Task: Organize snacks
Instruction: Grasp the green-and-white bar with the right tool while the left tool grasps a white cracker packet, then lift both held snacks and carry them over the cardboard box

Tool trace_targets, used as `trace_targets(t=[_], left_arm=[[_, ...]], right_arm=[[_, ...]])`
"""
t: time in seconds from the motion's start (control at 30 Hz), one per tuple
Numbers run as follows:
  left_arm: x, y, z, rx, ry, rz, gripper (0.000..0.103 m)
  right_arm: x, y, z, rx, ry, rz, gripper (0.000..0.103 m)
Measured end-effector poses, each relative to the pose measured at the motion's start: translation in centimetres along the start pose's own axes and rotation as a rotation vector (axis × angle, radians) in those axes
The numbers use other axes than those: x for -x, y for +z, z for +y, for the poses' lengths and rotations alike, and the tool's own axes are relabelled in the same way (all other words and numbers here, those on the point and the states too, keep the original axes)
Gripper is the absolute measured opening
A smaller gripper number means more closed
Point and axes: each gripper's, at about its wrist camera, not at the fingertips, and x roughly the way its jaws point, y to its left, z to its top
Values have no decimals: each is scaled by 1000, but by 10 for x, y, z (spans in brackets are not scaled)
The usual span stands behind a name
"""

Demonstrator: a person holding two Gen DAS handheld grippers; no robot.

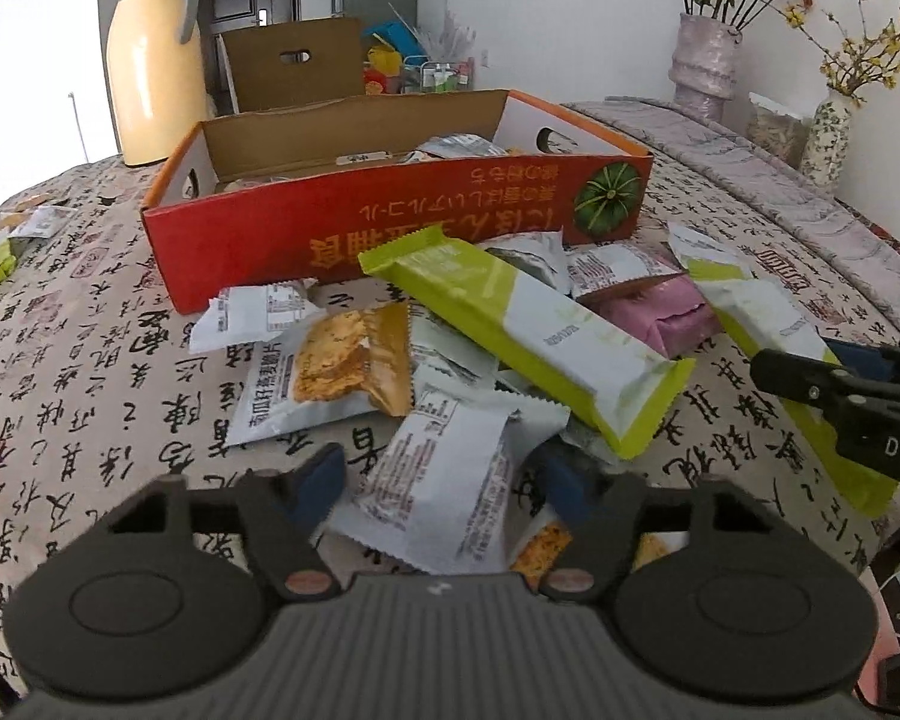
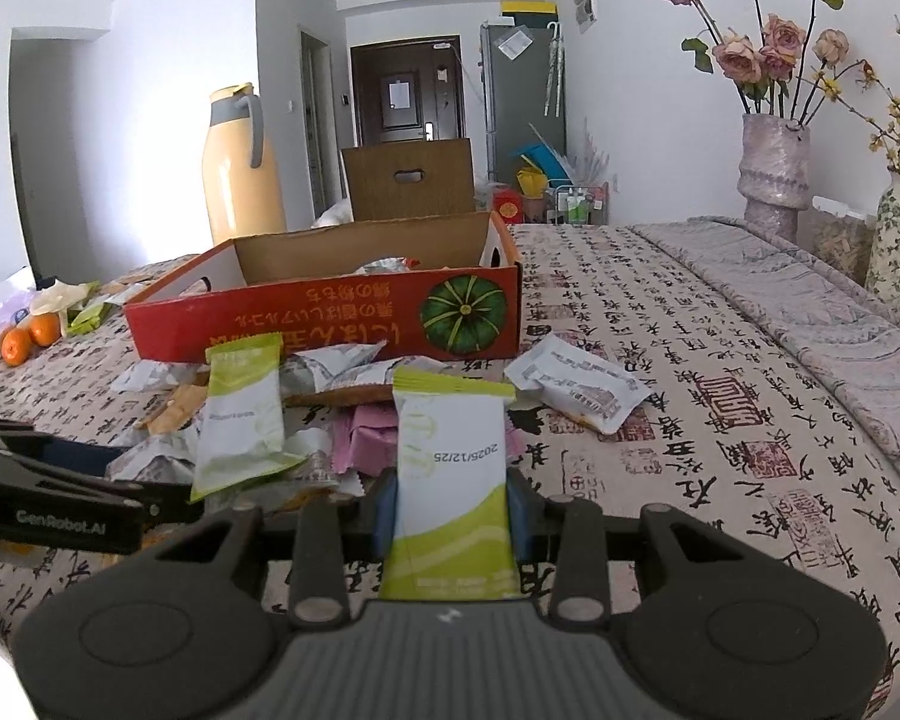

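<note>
A pile of snack packets lies on the table in front of a red cardboard box [image 1: 258,240] that holds a few packets. My left gripper [image 1: 441,483] is open, its blue fingers either side of a white printed packet [image 1: 444,480]. A long green-and-white bar [image 1: 528,330] lies across the pile, with a pink packet [image 1: 660,315] behind it. My right gripper [image 2: 450,507] is shut on a second green-and-white bar [image 2: 450,480]; it also shows at the right of the left wrist view [image 1: 768,372]. The red box [image 2: 330,324] stands behind.
A yellow thermos jug [image 1: 150,60] stands behind the box at the left. Flower vases [image 2: 774,174] stand along the right edge on a folded grey cloth. Oranges [image 2: 30,336] and wrappers lie at the far left. A brown carton [image 2: 408,180] stands behind the red box.
</note>
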Motion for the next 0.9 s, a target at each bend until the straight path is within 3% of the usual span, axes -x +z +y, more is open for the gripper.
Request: trace_targets(t=[0.1, 0.17, 0.9], left_arm=[[2, -2, 1, 6, -12, -8, 58], [4, -3, 2, 12, -16, -11, 47], [33, 1, 6, 33, 20, -107, 43]], right_arm=[[0, 0, 1, 1, 3, 1, 35], [0, -1, 1, 3, 5, 2, 35], [9, 3, 9, 15, 18, -20, 35]])
